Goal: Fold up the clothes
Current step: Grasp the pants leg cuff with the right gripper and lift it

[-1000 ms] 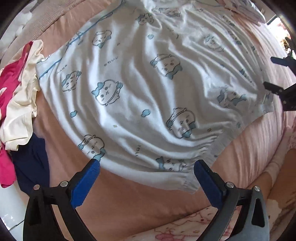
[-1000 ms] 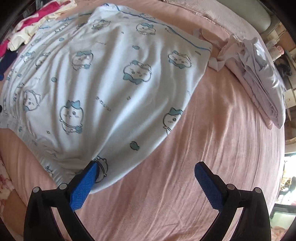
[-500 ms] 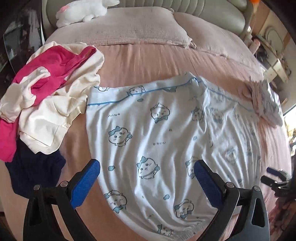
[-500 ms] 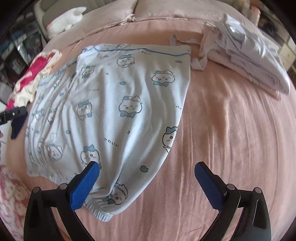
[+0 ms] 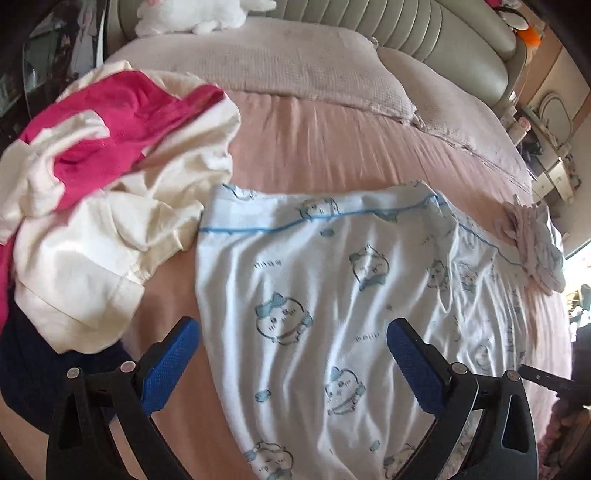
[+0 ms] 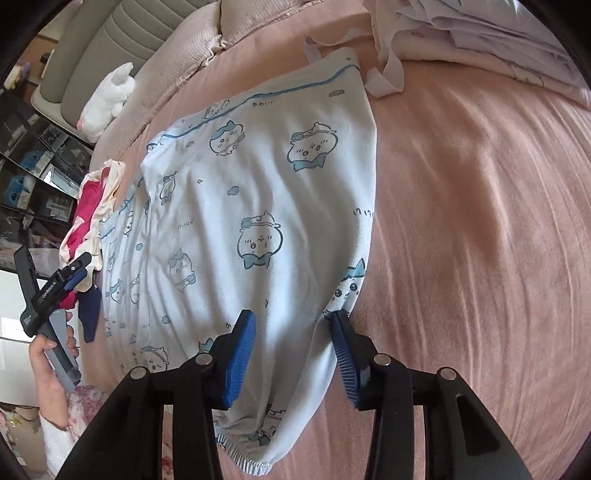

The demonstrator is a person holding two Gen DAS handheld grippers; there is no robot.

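A white garment [image 5: 332, 277] printed with blue cartoon animals lies spread flat on the pink bed [image 5: 332, 147]. My left gripper [image 5: 291, 332] hovers open over its left part, one finger past the left edge and nothing between the pads. In the right wrist view the garment [image 6: 258, 184] runs up the frame, and my right gripper [image 6: 291, 321] straddles its lower right edge. Those jaws are closing with cloth between them and a wide gap still showing. A hand holds the left gripper [image 6: 70, 273] at the far left.
A heap of cream and pink clothes [image 5: 110, 184] on a navy piece [image 5: 29, 369] lies left of the garment. Folded pale clothes [image 6: 498, 37] are stacked at the far right. Pillows [image 5: 277, 62] and a white plush toy [image 5: 195, 14] sit by the headboard.
My left gripper swung from the garment's hem to its left side, bringing the clothes heap into view. My right gripper rolled, settled over the lower right edge, and its jaws narrowed from wide open.
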